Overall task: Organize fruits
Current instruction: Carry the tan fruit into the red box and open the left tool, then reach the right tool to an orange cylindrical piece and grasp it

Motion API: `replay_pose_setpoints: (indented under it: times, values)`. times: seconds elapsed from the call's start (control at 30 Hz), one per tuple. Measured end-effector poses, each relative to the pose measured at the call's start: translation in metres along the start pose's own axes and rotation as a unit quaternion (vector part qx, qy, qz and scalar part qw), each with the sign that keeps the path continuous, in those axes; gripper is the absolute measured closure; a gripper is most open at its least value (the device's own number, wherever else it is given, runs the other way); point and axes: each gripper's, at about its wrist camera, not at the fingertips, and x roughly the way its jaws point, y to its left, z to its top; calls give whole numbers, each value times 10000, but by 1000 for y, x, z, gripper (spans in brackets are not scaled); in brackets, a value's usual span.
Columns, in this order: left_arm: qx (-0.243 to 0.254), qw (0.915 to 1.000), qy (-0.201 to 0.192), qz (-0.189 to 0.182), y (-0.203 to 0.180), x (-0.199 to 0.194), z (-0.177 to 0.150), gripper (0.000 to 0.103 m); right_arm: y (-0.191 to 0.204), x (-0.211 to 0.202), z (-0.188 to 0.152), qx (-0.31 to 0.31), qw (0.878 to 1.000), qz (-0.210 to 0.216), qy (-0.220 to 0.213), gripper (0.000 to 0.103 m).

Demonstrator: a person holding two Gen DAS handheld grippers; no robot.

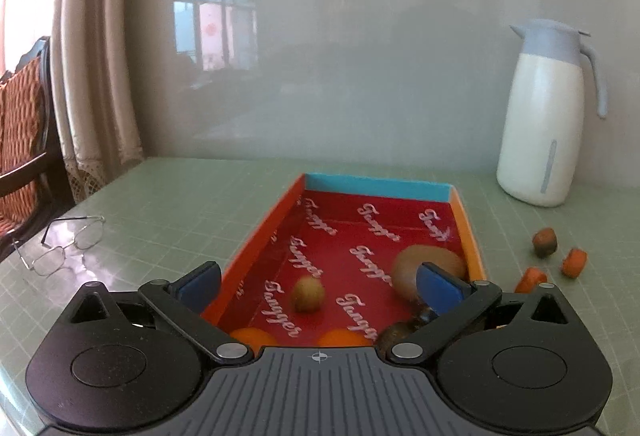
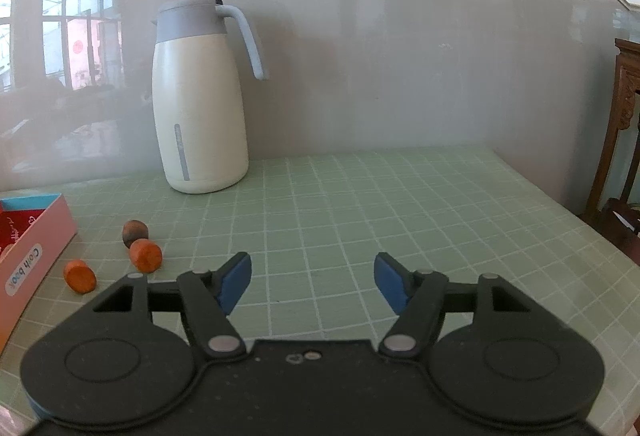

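A red-lined box (image 1: 262,236) with orange walls lies on the green mat. Inside are a small brown fruit (image 1: 308,295), a large brown kiwi (image 1: 428,266), two orange fruits (image 1: 252,338) at the near end and a dark fruit (image 1: 396,336). My left gripper (image 1: 318,282) is open above the box's near end, holding nothing. Outside the box lie a dark brown fruit (image 2: 135,233) and two orange pieces (image 2: 146,255); they also show in the left wrist view (image 1: 575,263). My right gripper (image 2: 312,282) is open and empty over the mat, right of them.
A white and grey thermos jug (image 2: 200,96) stands at the back by the wall. Eyeglasses (image 1: 64,246) lie on the mat left of the box. A chair (image 1: 24,140) stands at the left edge, wooden furniture (image 2: 624,140) at the right.
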Motion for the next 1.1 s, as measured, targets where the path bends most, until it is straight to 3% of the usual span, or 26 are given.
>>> replay_pose_setpoints:
  times: [0.27,0.8,1.1]
  values:
    - [159,9995,-266,54,-1,-10,2,0,-2,5,0,0,10000,-57,3,35]
    - [-435,9973,-359,470,56,-8,-2,0,-18,42,11,174,9978,-634,41,35]
    - [-691,9937,-255,849,92,-1,-12,0,19,62,12,-12,9992,-364,163,36]
